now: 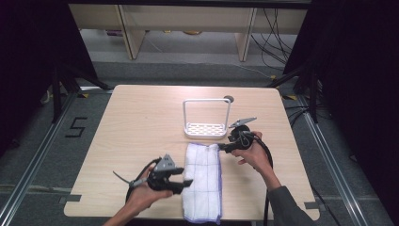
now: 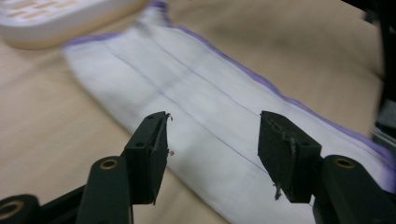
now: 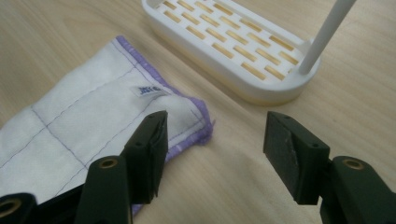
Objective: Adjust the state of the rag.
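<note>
We see a folded white cloth (image 1: 203, 181) with purple edging lying flat on the table (image 1: 136, 127), its far end just beside a white slotted rack (image 1: 205, 128). The left gripper (image 1: 181, 178) sits at the cloth's left edge, jaws spread, empty. The right gripper (image 1: 225, 147) is at the cloth's far right corner, jaws also spread, gripping nothing.

White purple-edged cloth (image 1: 203, 181) lies folded flat; white rack (image 1: 206, 128) just beyond.
</note>
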